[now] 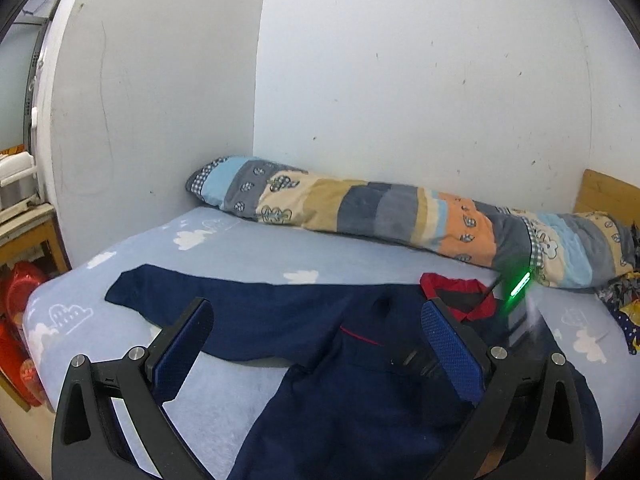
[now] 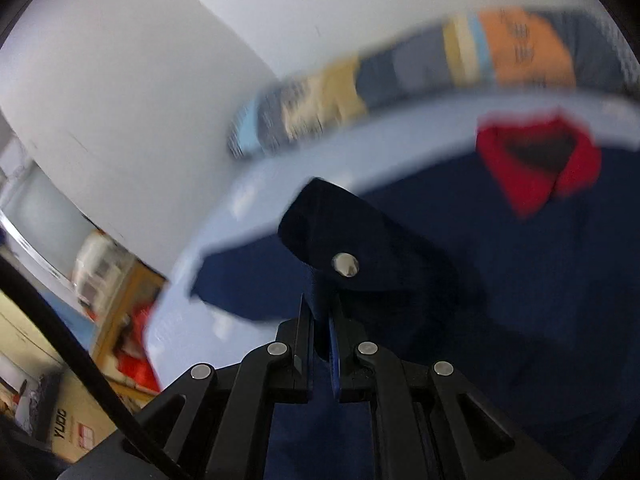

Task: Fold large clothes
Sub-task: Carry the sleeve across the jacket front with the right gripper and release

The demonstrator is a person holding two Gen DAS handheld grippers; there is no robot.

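- Bedding under your work is a pale blue bed sheet point(image 1: 248, 248) printed with white clouds; white walls point(image 1: 400, 80) meet in a corner behind, and a patchwork bolster point(image 1: 400, 216) lies along the far wall.
- Lettering on a cardboard box point(image 2: 76, 432) at lower left in the right wrist view looks like "YUDC", though it is blurred.
- Your navy jacket point(image 1: 280, 320) with its red collar point(image 1: 448, 284) lies spread on the bed.
- Your left gripper point(image 1: 316, 344) hangs wide open above it; your right gripper point(image 2: 322, 344) is clamped on a snap-buttoned cuff point(image 2: 340, 236).
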